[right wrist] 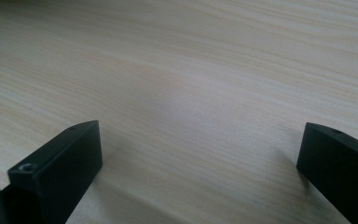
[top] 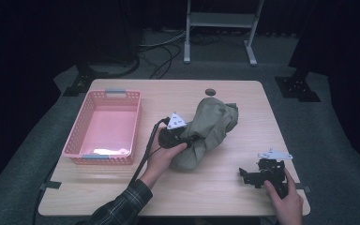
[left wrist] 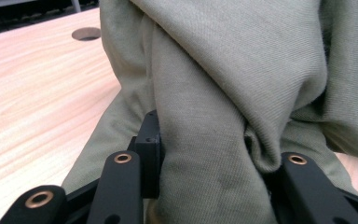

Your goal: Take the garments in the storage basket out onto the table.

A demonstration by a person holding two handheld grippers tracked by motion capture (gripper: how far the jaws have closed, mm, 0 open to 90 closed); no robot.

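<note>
Olive-green cloth, a bunched garment (top: 208,131), sits heaped at the middle of the wooden surface (top: 243,98), and the left tool (top: 183,136) is pinching a thick fold of it, jaws clamped on the fabric (left wrist: 205,140). Near right, the right tool (top: 251,177) rests on bare wood, jaws spread wide apart. A pink basket (top: 104,126) stands at the left.

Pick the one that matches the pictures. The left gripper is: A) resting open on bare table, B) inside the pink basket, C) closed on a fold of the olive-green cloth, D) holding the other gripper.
C: in the left gripper view the left gripper has its jaws pressed on either side of a bunched fold of the olive-green cloth, which rests on the table.
</note>
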